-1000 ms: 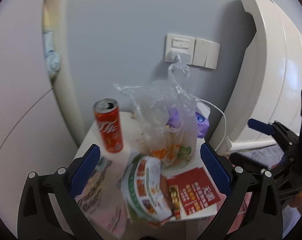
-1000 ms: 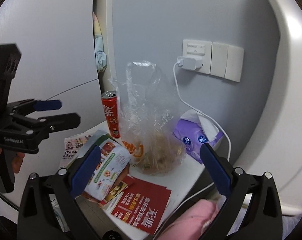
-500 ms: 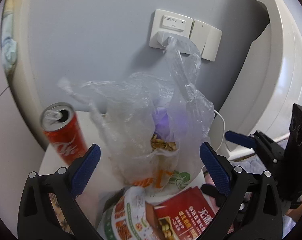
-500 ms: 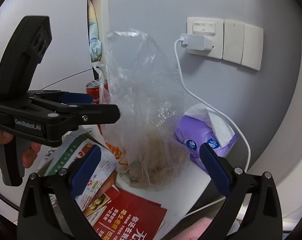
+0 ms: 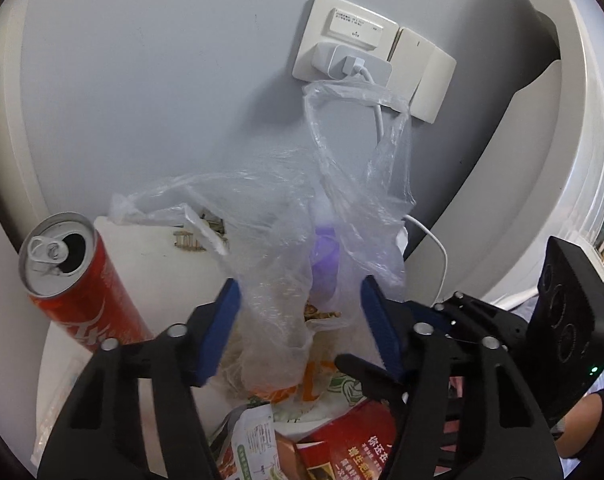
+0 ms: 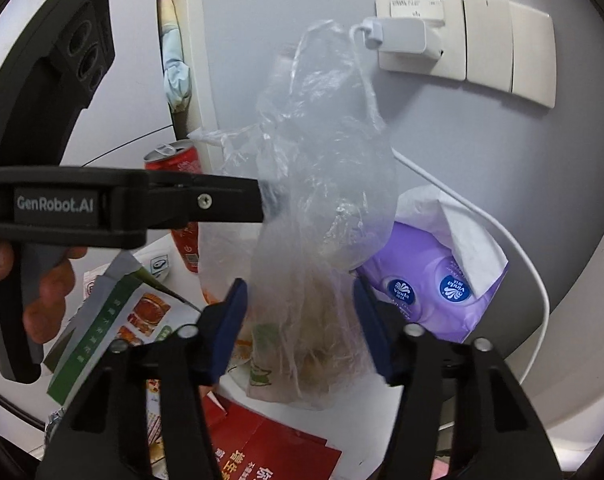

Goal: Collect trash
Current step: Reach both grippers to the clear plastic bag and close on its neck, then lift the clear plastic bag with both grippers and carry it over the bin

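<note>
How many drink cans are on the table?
1. The red can stands at the table's left back, left of the plastic bag. Others may be hidden behind the bag.

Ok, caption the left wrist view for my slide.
Left gripper closing around a clear plastic bag beside an opened red can.

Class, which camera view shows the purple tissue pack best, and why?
The right wrist view: the purple tissue pack sits in plain sight beside the clear plastic bag, logos readable. The left wrist view shows only a purple blur through the bag's film.
</note>
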`<state>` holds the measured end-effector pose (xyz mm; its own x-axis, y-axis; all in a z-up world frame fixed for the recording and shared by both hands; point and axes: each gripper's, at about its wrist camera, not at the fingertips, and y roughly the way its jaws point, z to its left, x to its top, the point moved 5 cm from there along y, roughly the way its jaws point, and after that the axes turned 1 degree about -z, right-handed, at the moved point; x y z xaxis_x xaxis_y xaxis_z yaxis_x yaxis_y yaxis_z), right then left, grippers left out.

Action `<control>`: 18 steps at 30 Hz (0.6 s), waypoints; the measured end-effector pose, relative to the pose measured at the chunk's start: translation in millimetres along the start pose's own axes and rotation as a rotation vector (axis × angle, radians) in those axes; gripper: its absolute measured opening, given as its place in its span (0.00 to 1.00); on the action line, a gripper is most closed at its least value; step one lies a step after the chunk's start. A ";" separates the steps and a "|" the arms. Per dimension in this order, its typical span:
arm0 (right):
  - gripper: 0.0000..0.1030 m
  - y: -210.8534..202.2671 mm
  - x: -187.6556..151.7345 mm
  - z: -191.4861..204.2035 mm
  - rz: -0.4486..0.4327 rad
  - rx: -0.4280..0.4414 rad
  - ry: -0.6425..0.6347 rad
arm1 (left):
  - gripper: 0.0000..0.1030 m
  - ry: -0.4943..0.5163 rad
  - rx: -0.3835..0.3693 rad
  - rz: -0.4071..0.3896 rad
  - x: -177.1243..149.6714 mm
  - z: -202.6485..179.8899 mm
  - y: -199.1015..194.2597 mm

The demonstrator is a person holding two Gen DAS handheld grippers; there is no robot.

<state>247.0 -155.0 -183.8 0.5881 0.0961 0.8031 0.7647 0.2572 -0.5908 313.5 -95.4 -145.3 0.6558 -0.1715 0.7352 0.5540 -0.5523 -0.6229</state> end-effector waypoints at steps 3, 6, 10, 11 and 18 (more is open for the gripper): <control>0.30 5.9 0.9 -0.8 0.009 -0.002 0.014 | 0.35 0.003 -0.008 0.006 0.0 -1.3 3.4; 0.15 7.8 2.9 -0.8 0.011 0.000 0.017 | 0.19 0.011 0.002 0.002 -0.5 -5.4 3.2; 0.06 7.2 8.0 2.0 -0.001 0.003 0.012 | 0.04 0.008 0.012 -0.018 2.5 -7.4 2.1; 0.06 3.1 7.7 1.6 -0.007 0.005 0.012 | 0.03 0.007 0.011 -0.023 2.2 -8.1 0.0; 0.04 -21.2 16.4 4.6 -0.053 0.009 0.014 | 0.00 0.024 0.023 -0.068 10.1 -25.3 -19.9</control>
<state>239.2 -154.4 -157.7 0.5502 0.0685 0.8322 0.7928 0.2701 -0.5464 296.2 -106.8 -118.7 0.6039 -0.1539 0.7821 0.6084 -0.5448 -0.5770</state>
